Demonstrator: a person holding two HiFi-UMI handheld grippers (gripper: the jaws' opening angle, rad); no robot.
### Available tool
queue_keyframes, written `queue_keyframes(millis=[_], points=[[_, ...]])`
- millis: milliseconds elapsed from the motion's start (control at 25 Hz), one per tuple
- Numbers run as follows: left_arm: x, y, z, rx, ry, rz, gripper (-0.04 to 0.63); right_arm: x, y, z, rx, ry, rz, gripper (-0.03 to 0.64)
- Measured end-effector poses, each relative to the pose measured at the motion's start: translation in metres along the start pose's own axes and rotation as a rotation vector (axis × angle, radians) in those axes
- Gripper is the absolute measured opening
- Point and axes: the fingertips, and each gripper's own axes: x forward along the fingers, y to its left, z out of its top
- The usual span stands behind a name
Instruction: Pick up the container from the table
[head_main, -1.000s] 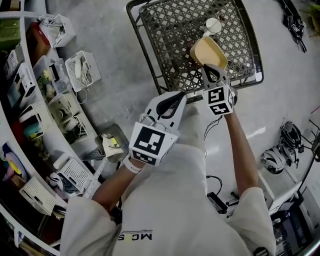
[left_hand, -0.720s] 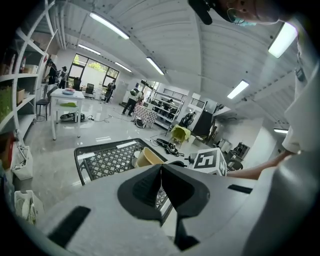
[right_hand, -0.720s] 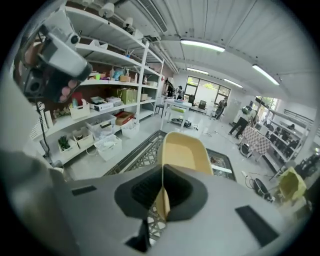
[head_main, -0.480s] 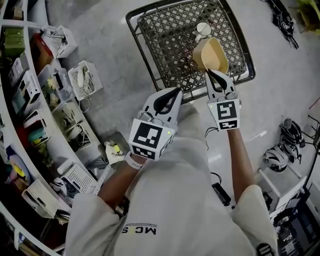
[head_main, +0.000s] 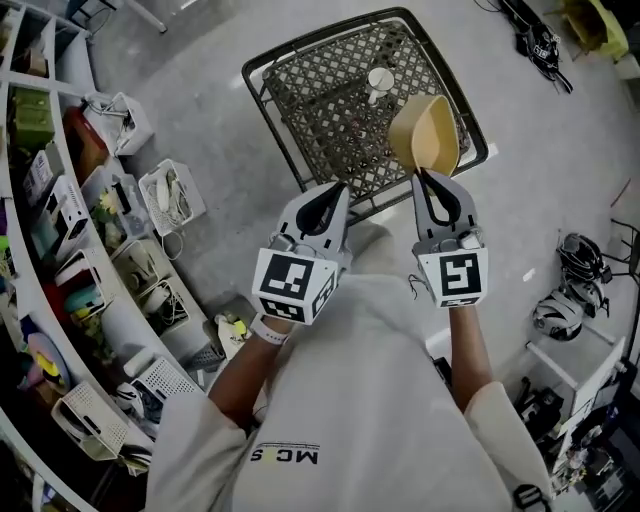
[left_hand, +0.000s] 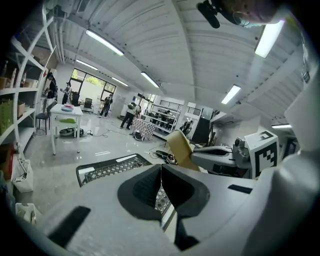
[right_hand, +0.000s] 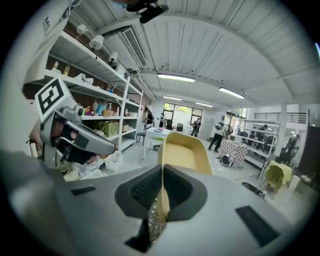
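The container is a shallow yellow tub (head_main: 427, 133), held in the air above the near right part of the black lattice table (head_main: 330, 100). My right gripper (head_main: 429, 176) is shut on its rim, and the tub tilts up beyond the jaws. In the right gripper view the yellow tub (right_hand: 183, 152) stands on edge between the closed jaws of my right gripper (right_hand: 162, 181). My left gripper (head_main: 330, 192) hovers beside it at the table's near edge, shut with nothing in it. In the left gripper view, my left gripper (left_hand: 161, 176) has its jaws together, with the tub (left_hand: 180, 148) to the right.
A small white round cup (head_main: 379, 80) stands on the lattice table. Curved white shelves (head_main: 60, 250) crowded with boxes and baskets run along the left. Cables and a helmet (head_main: 555, 315) lie on the floor at right. People stand far off in the room.
The right gripper has lifted the yellow tub up and off the table, and it now tilts more upright. Both grippers have risen; the left stays shut and empty.
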Motion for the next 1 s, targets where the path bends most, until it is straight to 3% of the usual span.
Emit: queue_keyframes(millis=[440,800,1000], points=[[-0.023,-0.01,0.023,0.043,-0.064,-0.02,0.028,-0.057,-0.011,0.046,0.036,-0.128,-0.125,0.023],[-0.029,-0.019,0.031,0.09,-0.085,-0.04,0.028,-0.083,-0.02,0.031,0.068,-0.112,-0.234,0.023],[-0.033,-0.021,0.034,0.094,-0.097,-0.04,0.028,-0.088,-0.019,0.026,0.084,-0.111,-0.25,0.023]])
